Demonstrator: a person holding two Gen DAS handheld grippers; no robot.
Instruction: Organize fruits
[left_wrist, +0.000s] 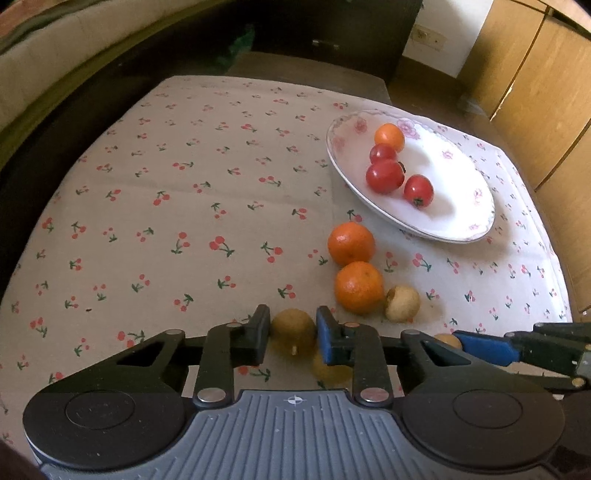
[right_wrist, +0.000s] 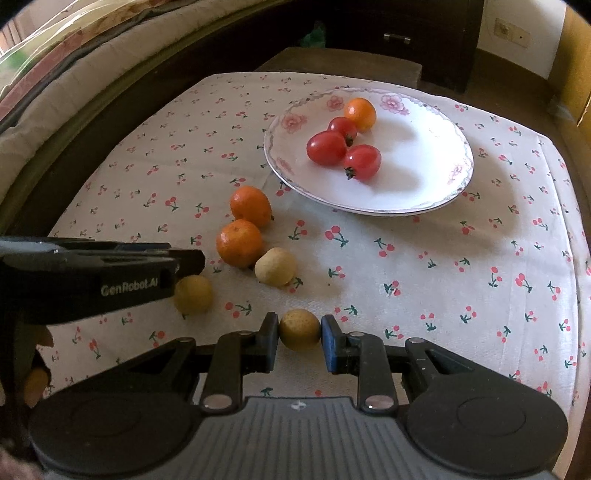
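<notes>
Cherry-print cloth (right_wrist: 406, 266) covers a small table beside a bed, with dark cabinets and wooden doors behind. On it, the left gripper (left_wrist: 293, 330) pinches a tan longan (left_wrist: 293, 328) between its pads, the fruit apparently lifted, its blurred shadow on the cloth beneath. The right gripper (right_wrist: 299, 330) likewise clamps its own longan (right_wrist: 299, 329) just above the cloth, and in the left view its blue-padded finger reaches in from the right. Beside them, a pale third longan (right_wrist: 275, 266) lies loose on the cloth, touching the nearer of two mandarins (right_wrist: 239, 243), which sits against the farther one (right_wrist: 251, 206). Beyond, a flowered white plate (right_wrist: 436, 158) holds three red tomatoes (right_wrist: 327, 147) and one small orange fruit (right_wrist: 360, 113), clustered toward its far left. Sorting appears partway done: small fruit is already plated, while the mandarins and one longan remain on the cloth. The step in hand looks like a two-handed carry. What comes next is likely a forward move of both grippers to the plate's bare half, releasing low so that the round longans do not roll over the shallow rim or knock the tomatoes.
</notes>
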